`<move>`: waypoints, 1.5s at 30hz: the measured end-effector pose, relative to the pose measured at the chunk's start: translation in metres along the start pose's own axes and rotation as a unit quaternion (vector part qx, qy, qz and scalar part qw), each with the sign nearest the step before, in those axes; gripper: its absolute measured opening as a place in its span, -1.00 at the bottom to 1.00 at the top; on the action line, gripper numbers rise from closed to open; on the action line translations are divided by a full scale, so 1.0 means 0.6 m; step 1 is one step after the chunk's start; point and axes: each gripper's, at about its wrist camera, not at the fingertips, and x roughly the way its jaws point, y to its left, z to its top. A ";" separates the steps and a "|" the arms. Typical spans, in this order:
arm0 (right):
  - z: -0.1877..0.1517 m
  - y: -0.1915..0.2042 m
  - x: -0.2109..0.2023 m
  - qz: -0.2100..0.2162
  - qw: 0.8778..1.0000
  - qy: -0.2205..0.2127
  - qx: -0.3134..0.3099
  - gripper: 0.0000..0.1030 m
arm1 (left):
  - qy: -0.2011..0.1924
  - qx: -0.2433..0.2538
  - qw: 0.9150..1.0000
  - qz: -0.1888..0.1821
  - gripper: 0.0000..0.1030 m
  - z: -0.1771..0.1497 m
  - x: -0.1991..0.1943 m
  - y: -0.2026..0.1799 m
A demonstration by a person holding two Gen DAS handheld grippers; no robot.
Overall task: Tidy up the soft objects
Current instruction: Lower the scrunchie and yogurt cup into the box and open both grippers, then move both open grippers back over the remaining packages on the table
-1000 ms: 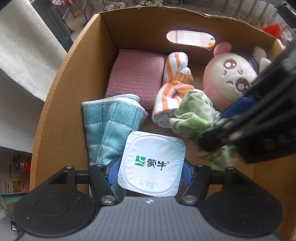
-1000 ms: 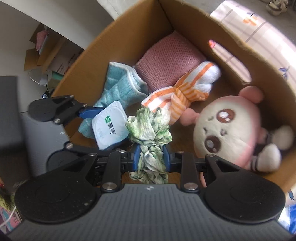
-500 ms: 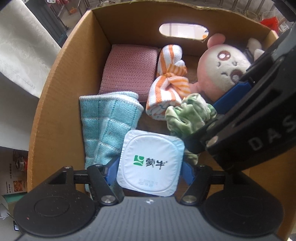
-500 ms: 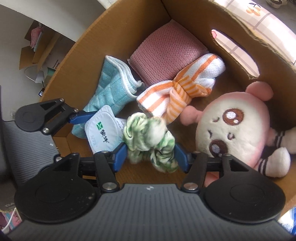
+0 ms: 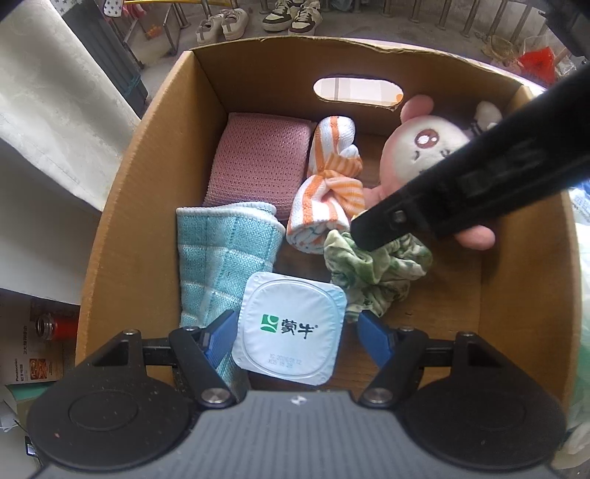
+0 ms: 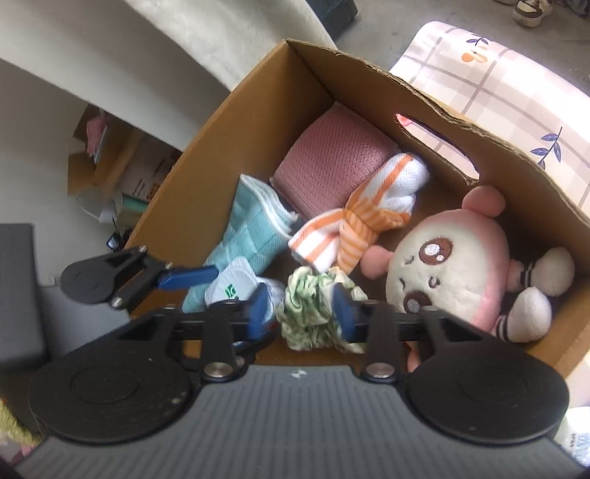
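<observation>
Two grippers over cardboard box (image 5: 147, 206): left gripper (image 5: 295, 335) jaws spread around yogurt cup (image 5: 291, 328); right gripper (image 6: 300, 307) jaws closing on green scrunchie (image 6: 309, 313).

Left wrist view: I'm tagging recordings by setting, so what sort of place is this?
Most likely a lived-in home, perhaps near an entryway. Pairs of sneakers sit on the bare floor beyond the cardboard box, a pale curtain hangs on the left, and a checked floral cloth lies behind the box.
</observation>
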 end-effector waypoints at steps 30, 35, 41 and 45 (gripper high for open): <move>-0.275 -0.169 -0.332 0.119 0.940 -0.270 0.173 0.64 | -0.082 -0.059 0.994 -0.038 0.61 0.015 -0.212 -0.209; -0.402 -0.269 -0.447 0.044 0.920 -0.317 0.224 0.68 | -0.098 -0.039 0.992 -0.073 0.65 0.026 -0.241 -0.324; -0.513 -0.385 -0.472 -0.067 0.914 -0.290 0.275 0.70 | -0.092 0.012 0.992 -0.089 0.66 0.030 -0.222 -0.474; -0.535 -0.435 -0.420 -0.090 0.922 -0.260 0.271 0.70 | -0.079 0.043 0.993 -0.072 0.59 0.029 -0.194 -0.549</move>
